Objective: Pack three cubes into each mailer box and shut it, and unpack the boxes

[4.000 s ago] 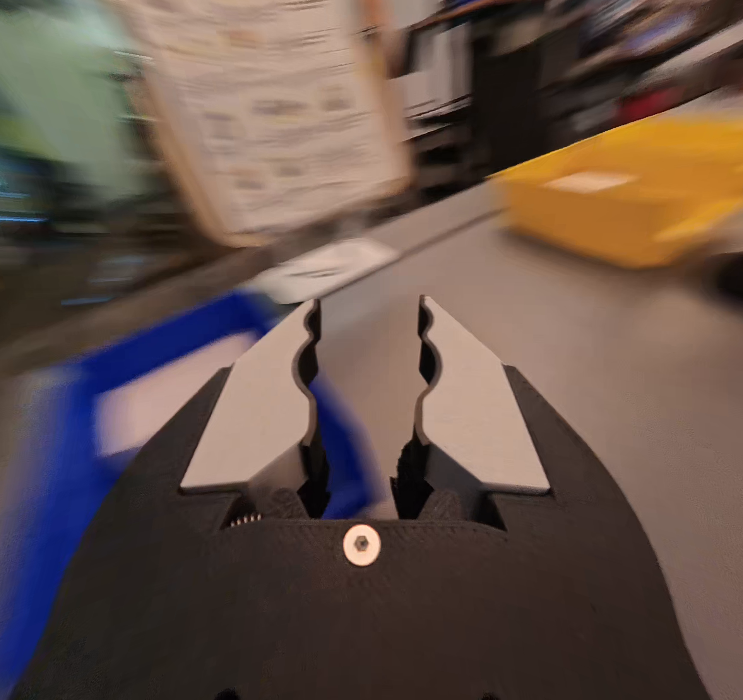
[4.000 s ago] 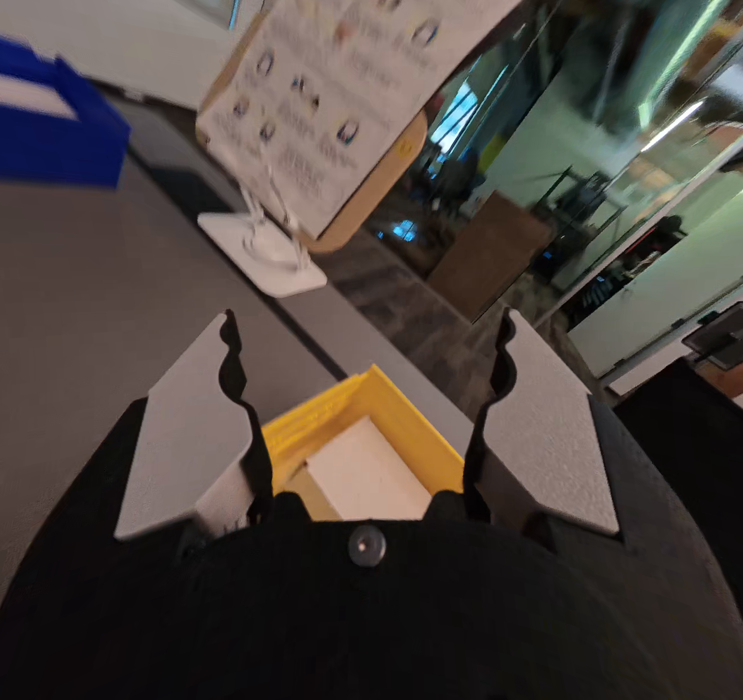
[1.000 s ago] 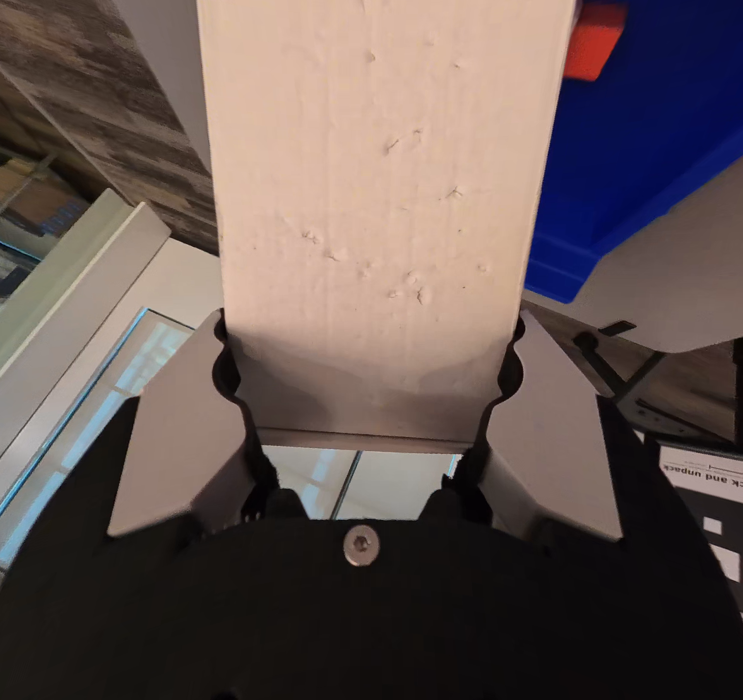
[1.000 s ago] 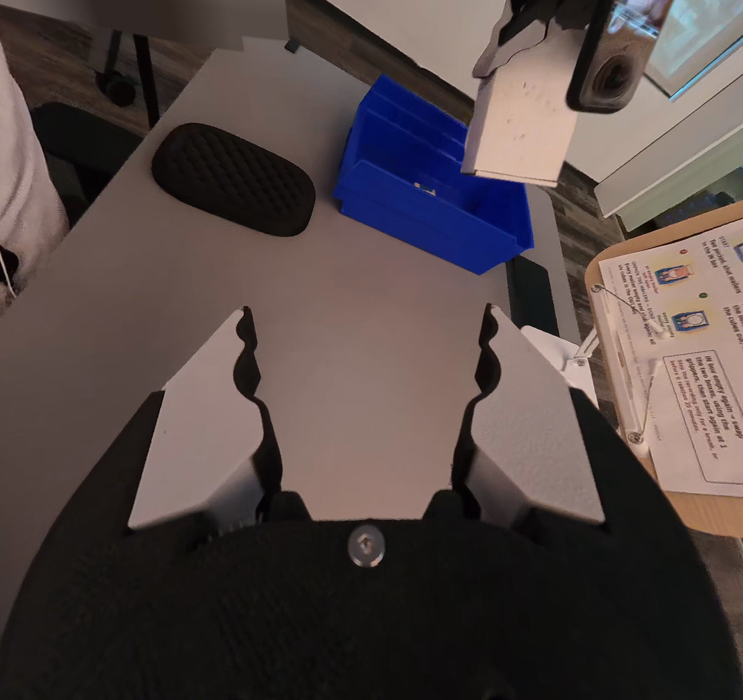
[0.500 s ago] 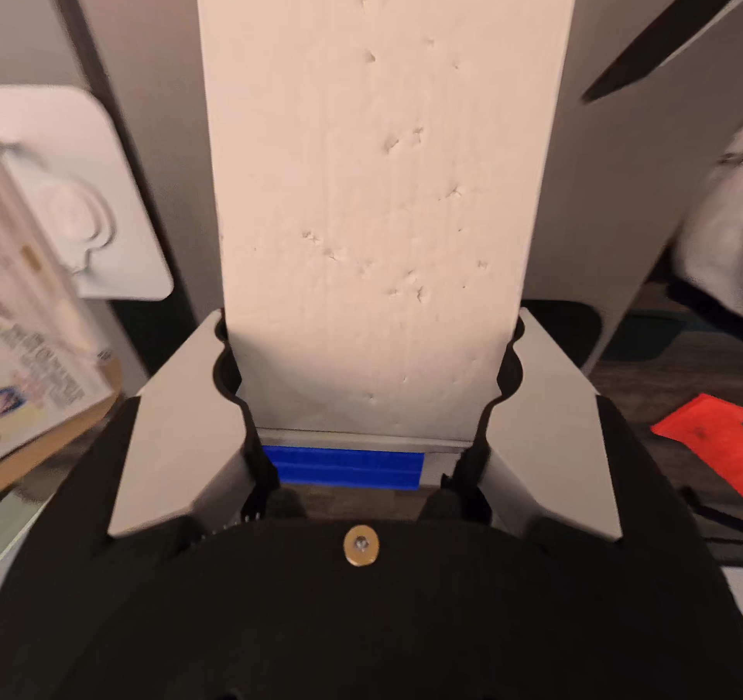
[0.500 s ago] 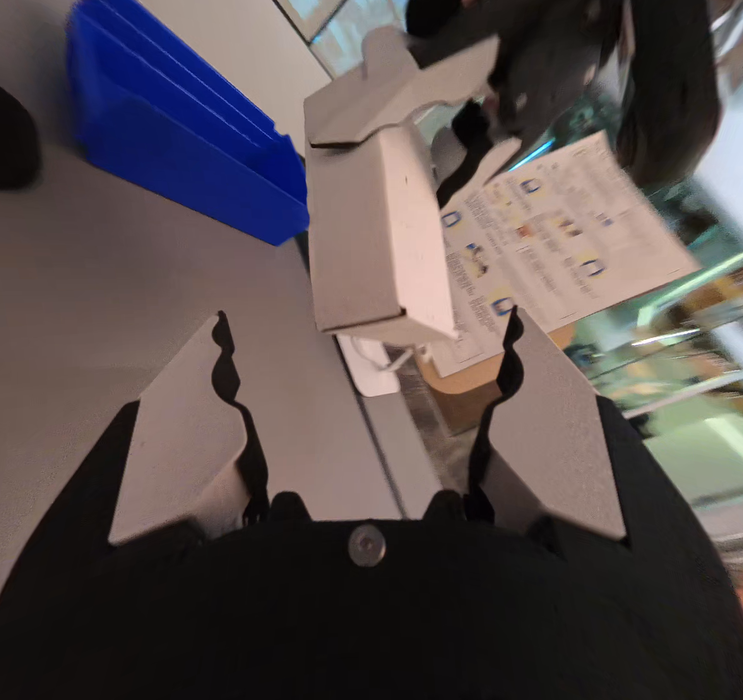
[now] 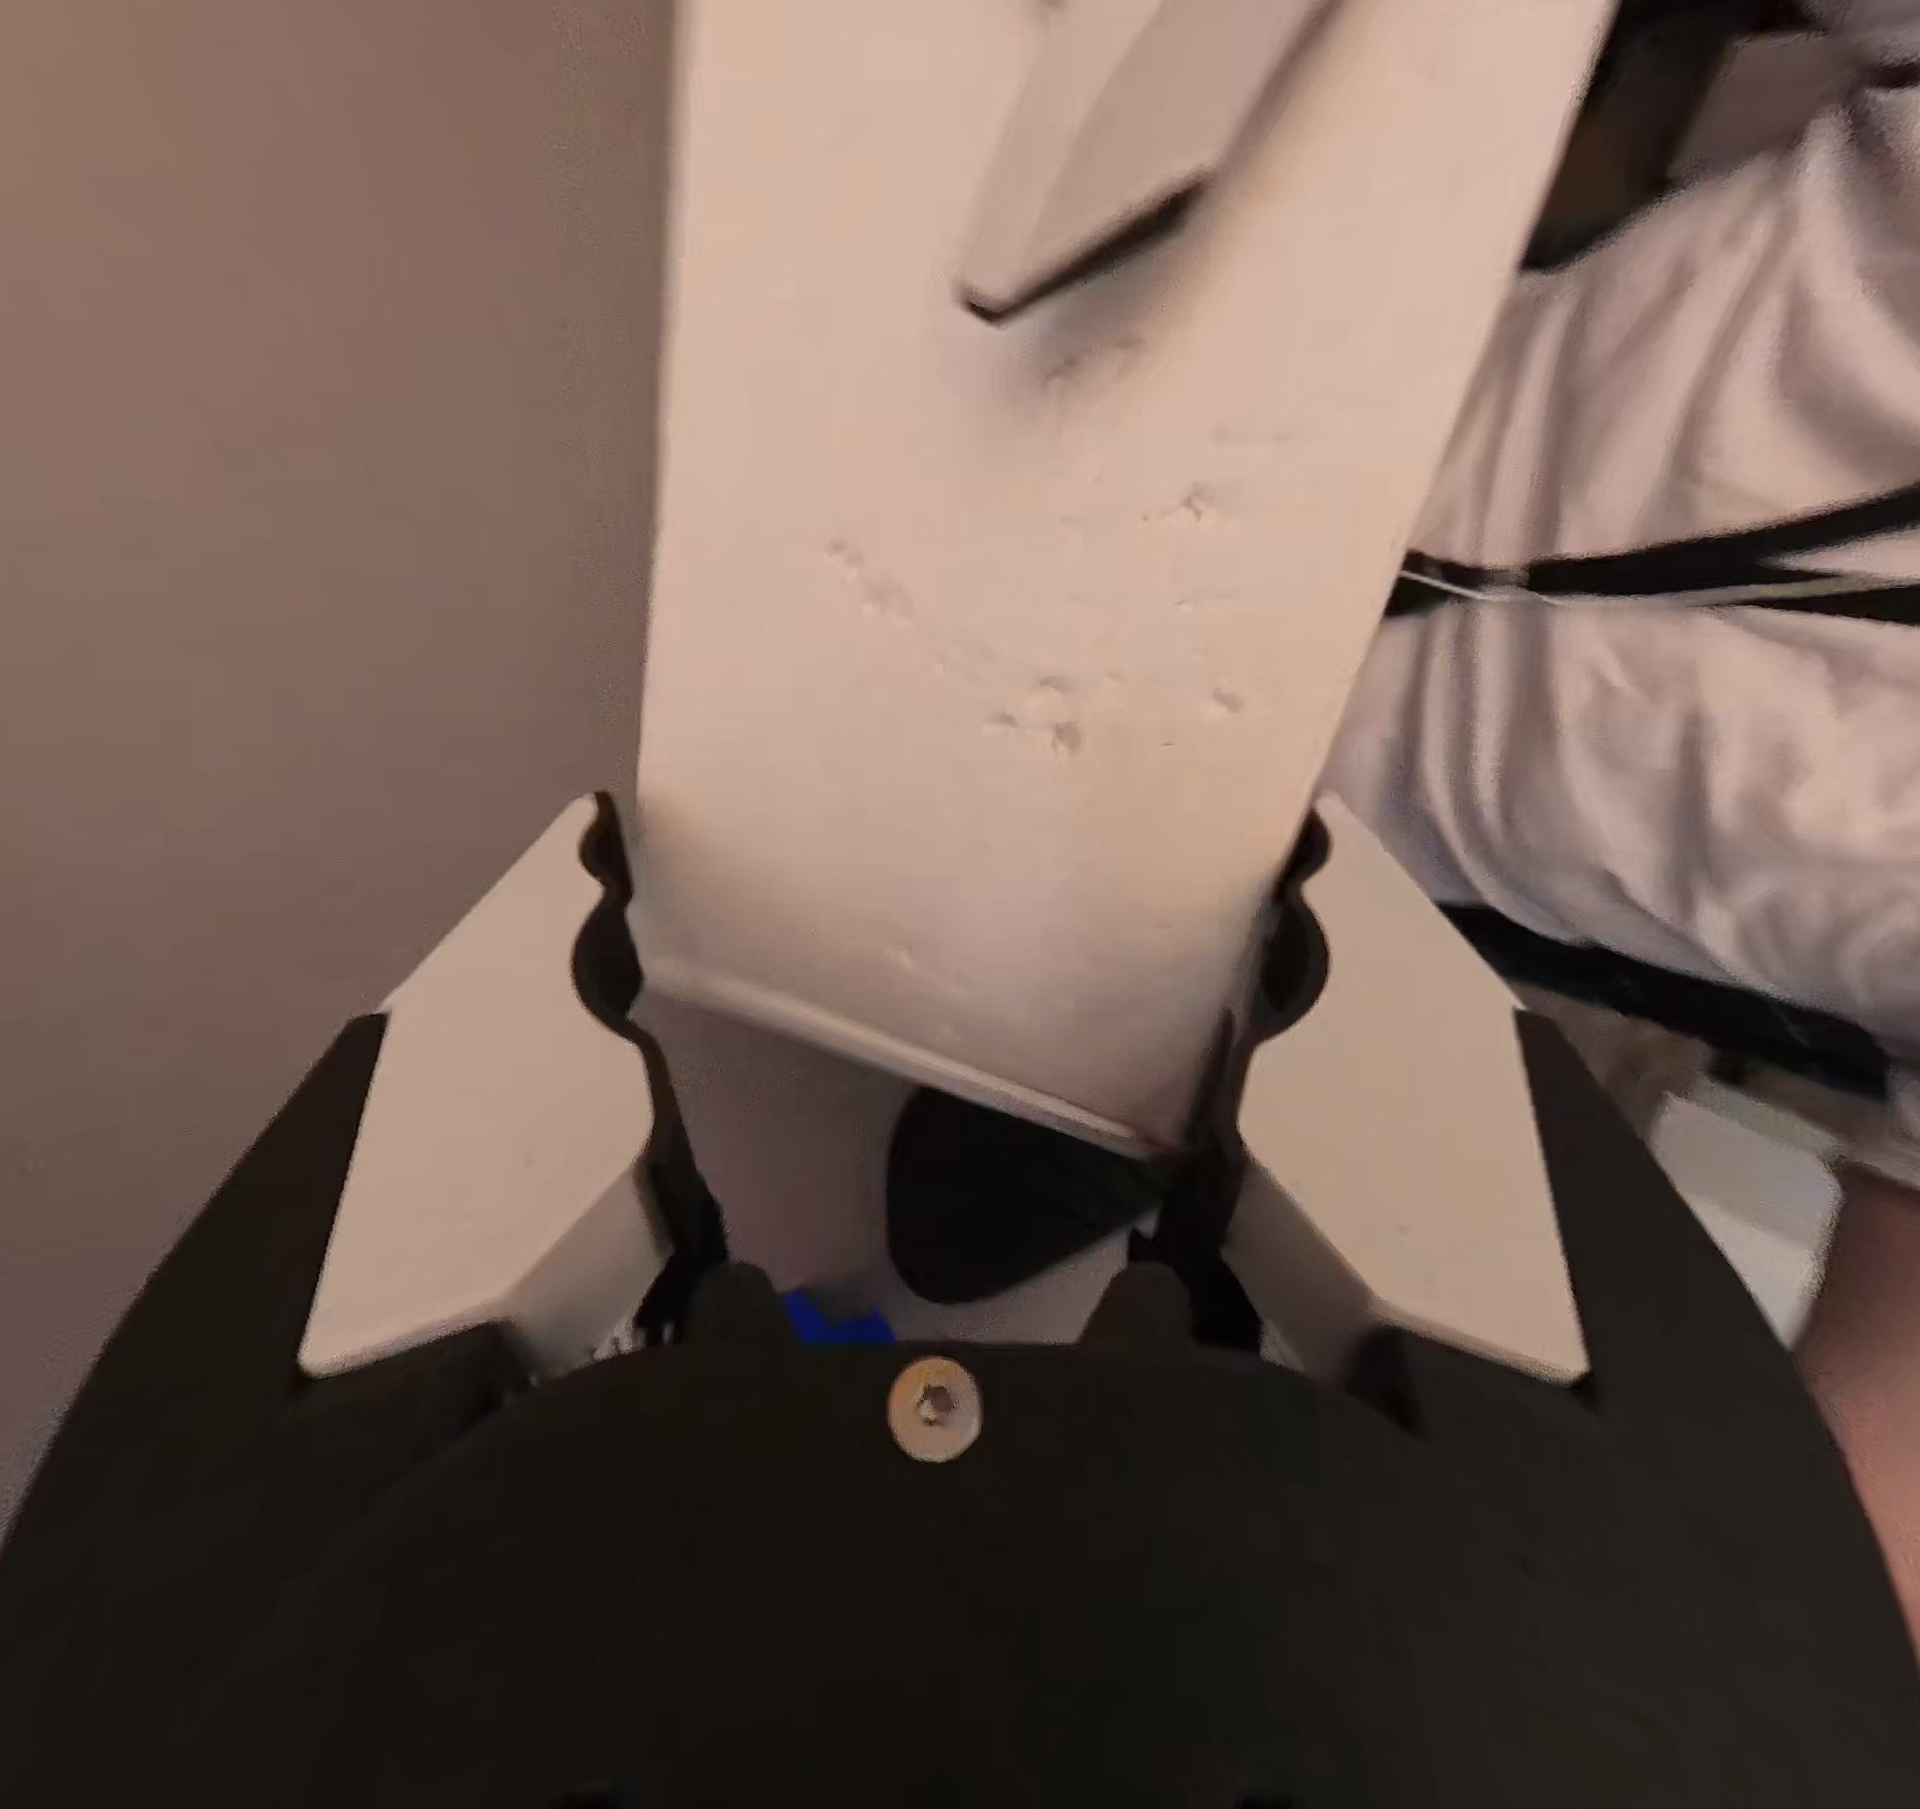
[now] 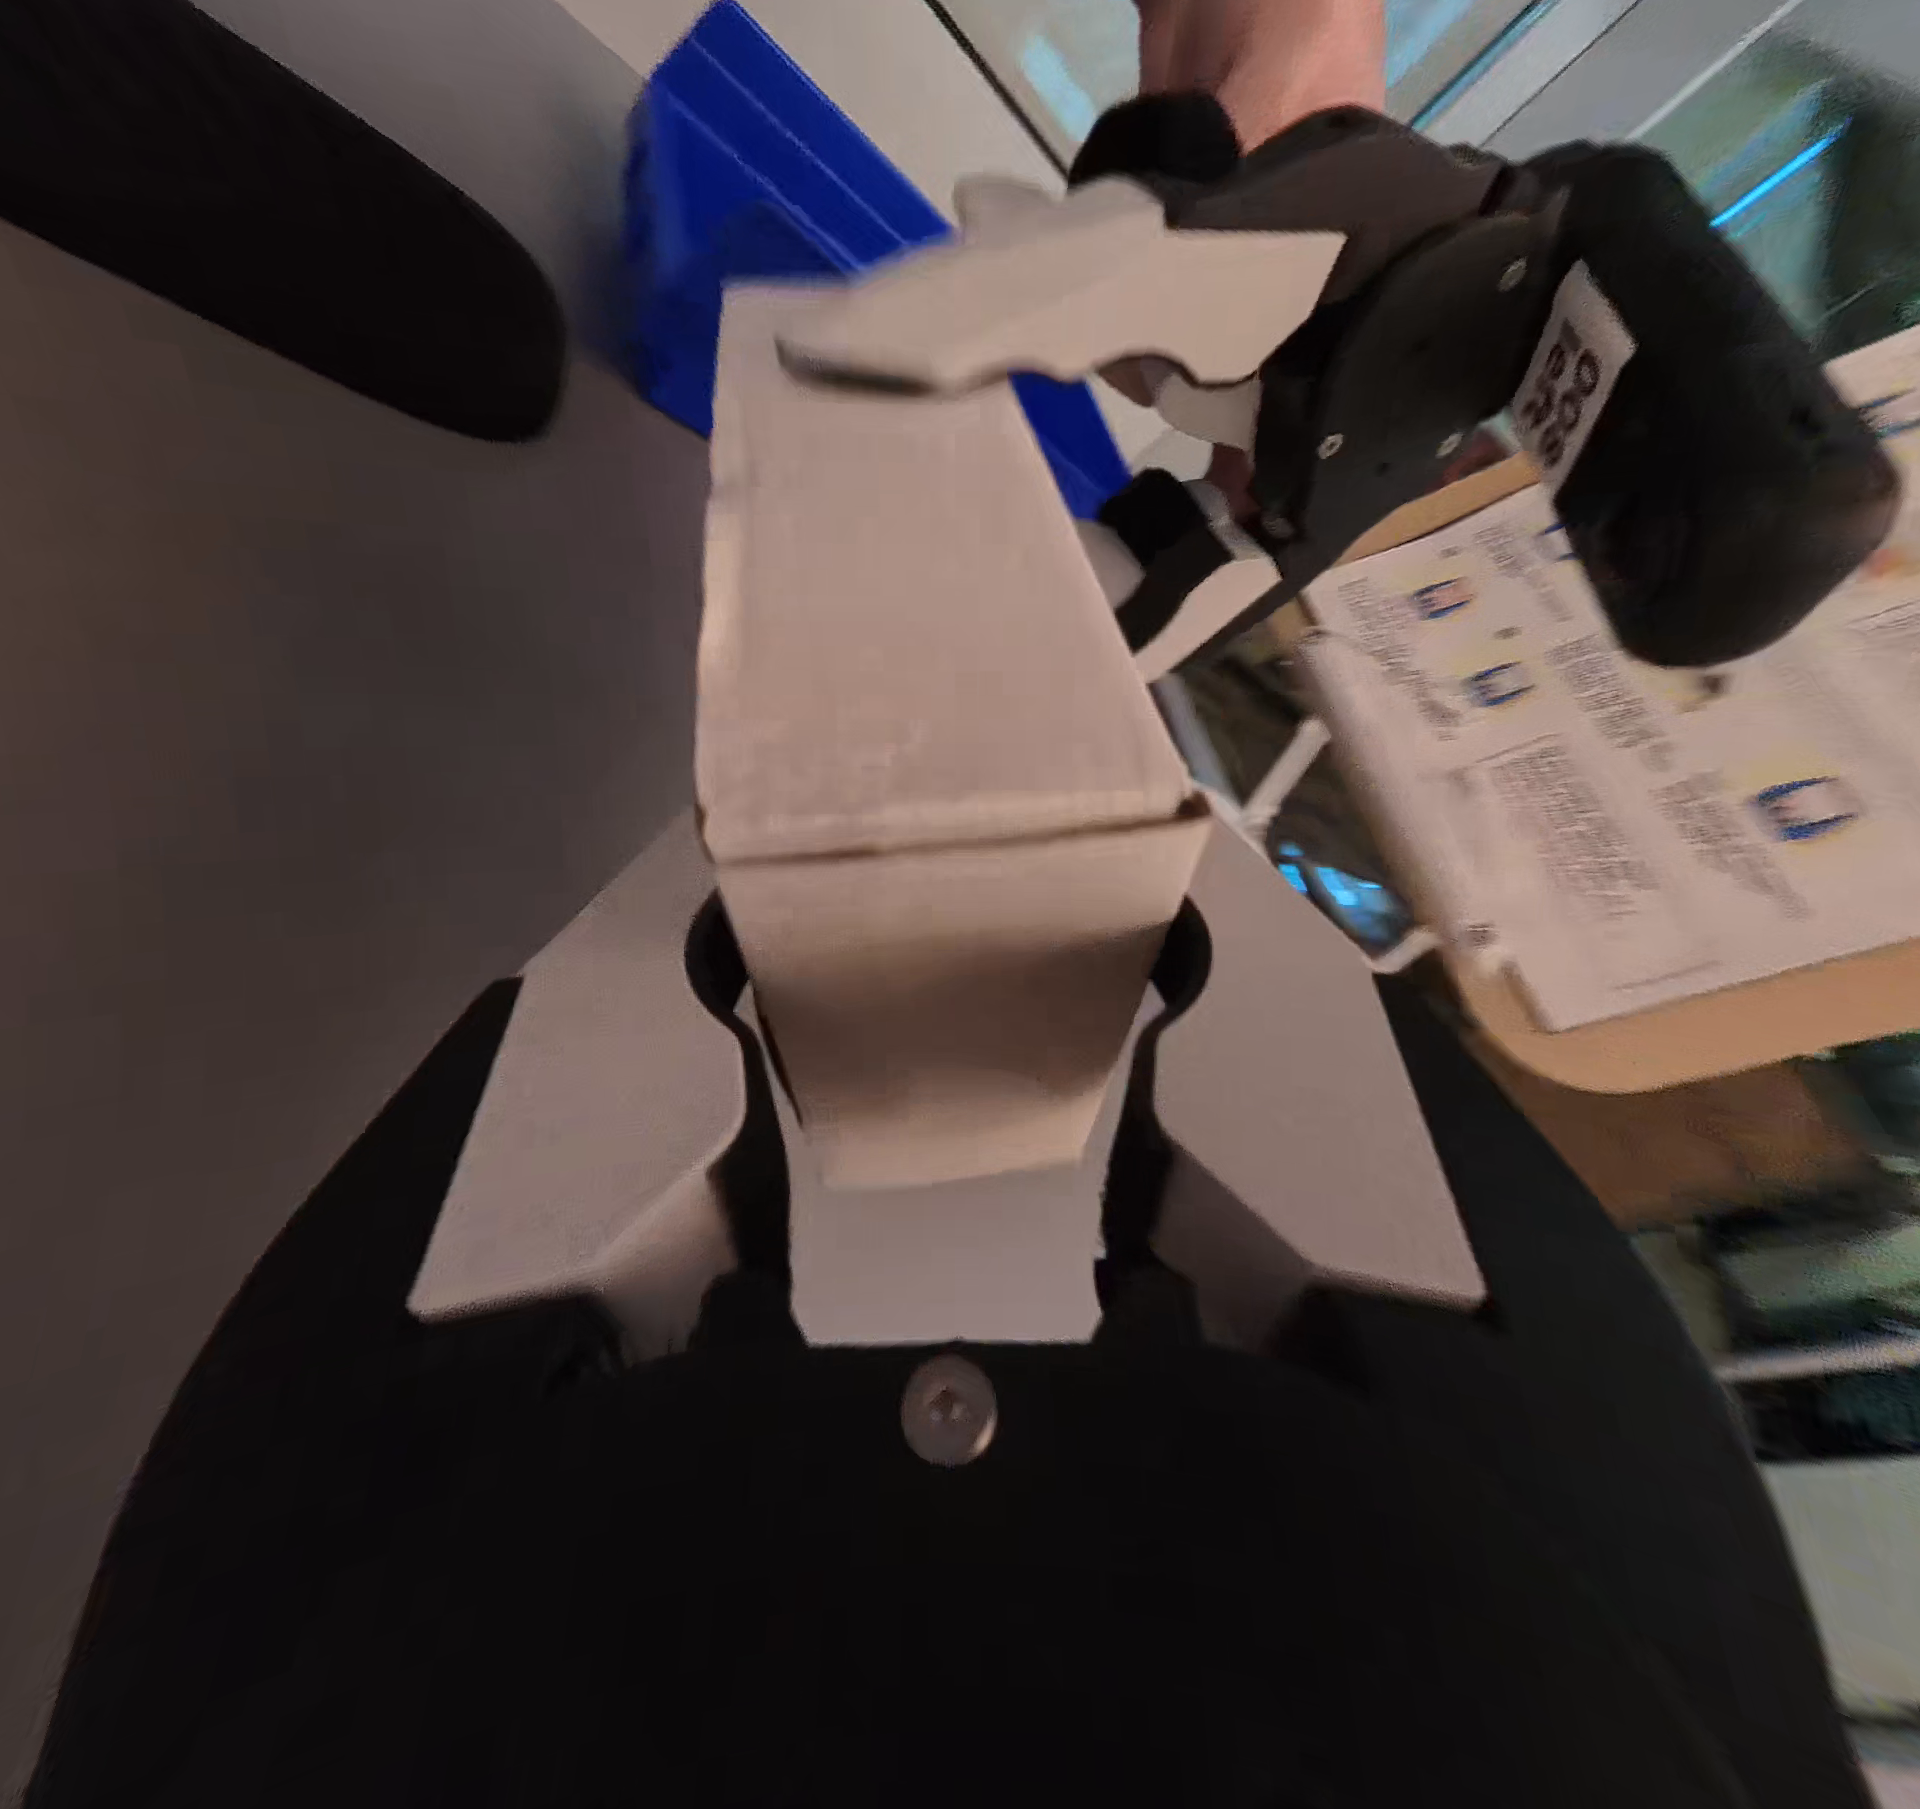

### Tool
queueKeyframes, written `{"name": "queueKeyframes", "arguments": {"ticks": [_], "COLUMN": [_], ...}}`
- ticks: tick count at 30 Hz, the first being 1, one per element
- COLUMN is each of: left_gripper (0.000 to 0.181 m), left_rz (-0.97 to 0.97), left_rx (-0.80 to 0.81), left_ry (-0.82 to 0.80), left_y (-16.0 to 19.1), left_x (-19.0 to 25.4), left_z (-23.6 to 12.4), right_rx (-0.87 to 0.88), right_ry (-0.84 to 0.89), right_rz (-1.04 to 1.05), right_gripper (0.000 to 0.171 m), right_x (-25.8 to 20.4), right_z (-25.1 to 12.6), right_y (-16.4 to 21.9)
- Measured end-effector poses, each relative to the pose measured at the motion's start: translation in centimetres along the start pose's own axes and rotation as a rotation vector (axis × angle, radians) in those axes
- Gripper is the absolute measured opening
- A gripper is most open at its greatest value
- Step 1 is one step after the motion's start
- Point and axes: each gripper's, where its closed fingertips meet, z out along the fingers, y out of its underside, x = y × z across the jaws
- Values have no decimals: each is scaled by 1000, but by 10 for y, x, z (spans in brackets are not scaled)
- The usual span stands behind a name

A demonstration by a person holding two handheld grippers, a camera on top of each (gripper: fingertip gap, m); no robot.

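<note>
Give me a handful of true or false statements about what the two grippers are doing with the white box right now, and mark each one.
1. The left gripper has the white mailer box between its fingers. True.
2. The right gripper hangs away from the box with nothing between its fingers. False: the box's end flap sits between them.
3. The box rests flat on the table. False: it is held up in the air between the two grippers.
4. A blue bin stands on the table behind the box in the right wrist view. True.
5. The box's lid is wide open with cubes showing. False: no cubes are visible, and the box looks closed.
</note>
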Motion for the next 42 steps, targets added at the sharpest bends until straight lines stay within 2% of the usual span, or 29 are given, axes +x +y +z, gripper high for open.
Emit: {"name": "queueKeyframes", "arguments": {"ticks": [2, 7, 11, 12, 15, 19, 21, 27, 30, 41, 42], "left_gripper": [104, 83, 83, 79, 75, 72, 64, 63, 57, 58, 52], "left_rz": [-29, 53, 190, 217, 241, 269, 295, 338, 357, 355, 353], "left_rx": [63, 220, 324, 363, 383, 399, 427, 397, 391, 416, 426], "left_ry": [-80, -231, -484, -564, -811, -960, -992, -1081, -1147, -1164, -1173], "left_y": [-2, -13, -26, -31, -33, -44, -53, -65, -68, -71, -72], "left_x": [-18, -23, -10, -7, -10, -10, -6, -6, -10, -12, -13], "left_z": [-1, -12, -16, -18, -23, -26, -30, -23, -23, -25, -27], "right_rx": [3, -21, -87, -103, -109, -100, -93, -88, -94, -100, -99], "right_ry": [-33, -74, -138, -163, -210, -228, -230, -235, -246, -270, -271], "right_rz": [63, 246, 446, 500, 603, 691, 734, 810, 816, 839, 842], "right_gripper": [76, 76, 76, 76, 76, 76, 76, 76, 77, 76, 76], "right_x": [-3, 3, -1, -5, -12, -15, -15, -15, -16, -18, -17], "right_z": [2, 3, 6, 8, 14, 20, 20, 20, 20, 20, 20], "right_y": [2, 17, 41, 45, 50, 55, 57, 60, 62, 68, 69]}}
